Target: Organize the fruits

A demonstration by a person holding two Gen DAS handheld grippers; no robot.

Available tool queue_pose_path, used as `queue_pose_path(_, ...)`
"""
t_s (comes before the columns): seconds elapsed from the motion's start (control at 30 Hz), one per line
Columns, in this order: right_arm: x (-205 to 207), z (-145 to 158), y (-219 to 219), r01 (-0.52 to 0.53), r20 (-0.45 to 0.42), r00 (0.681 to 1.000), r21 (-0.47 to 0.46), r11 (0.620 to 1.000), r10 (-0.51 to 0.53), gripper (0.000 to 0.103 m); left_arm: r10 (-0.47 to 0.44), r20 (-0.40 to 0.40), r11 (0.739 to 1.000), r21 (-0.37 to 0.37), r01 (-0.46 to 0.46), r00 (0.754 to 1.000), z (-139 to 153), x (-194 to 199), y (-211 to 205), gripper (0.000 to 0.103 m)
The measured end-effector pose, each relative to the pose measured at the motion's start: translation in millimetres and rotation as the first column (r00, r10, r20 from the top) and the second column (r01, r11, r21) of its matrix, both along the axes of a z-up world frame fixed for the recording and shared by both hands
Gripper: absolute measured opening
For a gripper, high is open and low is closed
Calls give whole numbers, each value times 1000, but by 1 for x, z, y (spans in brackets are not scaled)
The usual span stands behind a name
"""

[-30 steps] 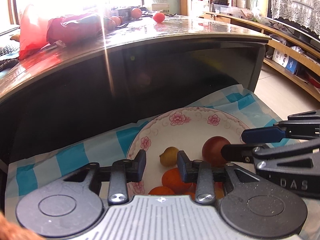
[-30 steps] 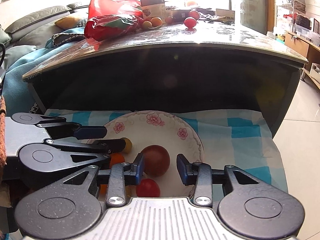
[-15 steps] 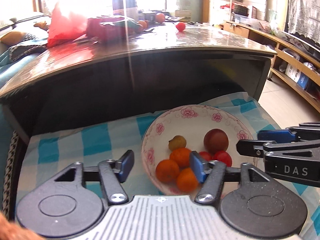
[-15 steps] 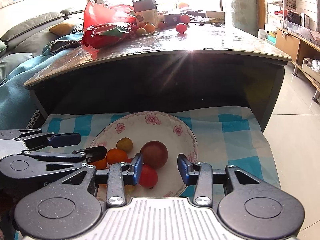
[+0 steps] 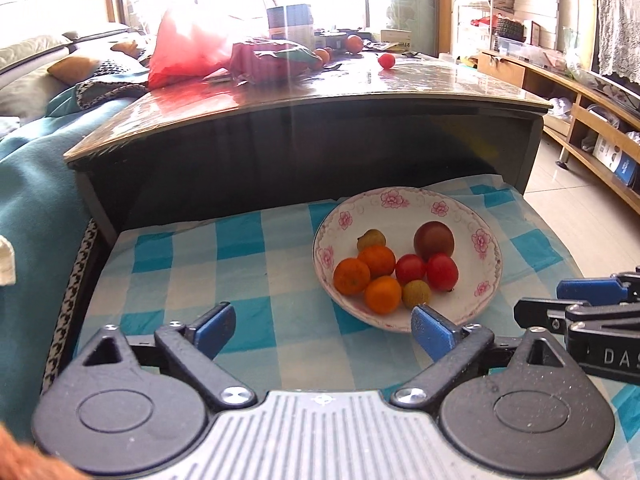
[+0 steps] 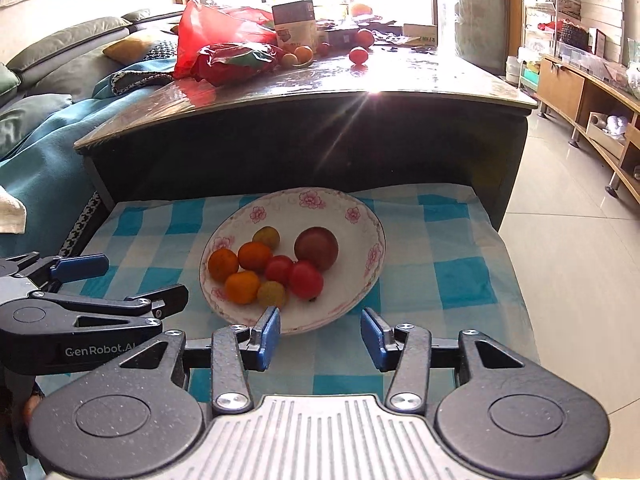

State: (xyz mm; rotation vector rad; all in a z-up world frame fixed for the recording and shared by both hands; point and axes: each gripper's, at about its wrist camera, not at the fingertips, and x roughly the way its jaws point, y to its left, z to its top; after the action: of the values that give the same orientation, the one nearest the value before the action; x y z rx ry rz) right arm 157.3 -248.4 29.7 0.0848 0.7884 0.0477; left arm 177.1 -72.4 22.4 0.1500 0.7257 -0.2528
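Fruits sit piled in a flowered plate (image 6: pixel 372 240) on the blue checked cloth (image 6: pixel 448 280), in front of the dark desk (image 6: pixel 304 148): three oranges (image 6: pixel 240 288), two red tomatoes (image 6: pixel 306 279), one large dark red fruit (image 6: pixel 316 248) and two small yellowish ones (image 6: pixel 266 237), all gathered toward the plate's left and middle. From my right hand-held gripper (image 6: pixel 320 336) I see the plate just ahead of the fingertips, its near rim between the two blue pads (image 6: pixel 268 336) but not touched by them; the jaws stand partly spread, have just been opening, and hold nothing. My left hand-held gripper (image 5: pixel 320 326) has its jaws spread wide, also just opened, with only checked cloth between them; the plate lies ahead and to the right, its near rim just beyond the right pad (image 5: pixel 430 334). In that view the right hand-held gripper pokes in from the right edge, near the plate. More fruits (image 6: pixel 358 56) lie far back on the desk top beside a red bag (image 6: pixel 224 36) and a box (image 6: pixel 294 26).
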Motion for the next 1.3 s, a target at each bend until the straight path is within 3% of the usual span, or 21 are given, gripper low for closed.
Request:
queue_pose_path(0.73, -98, 9, 21, 27, -22, 999, 15, 1000, -27, 42, 61, -10, 997, -45, -62, 998, 14, -96, 24, 103)
queue_pose_path(1.3, -145, 11, 38, 27, -8, 1000, -7, 1000, -27, 45, 69, -48, 996, -50, -71, 997, 5, -150, 34, 103)
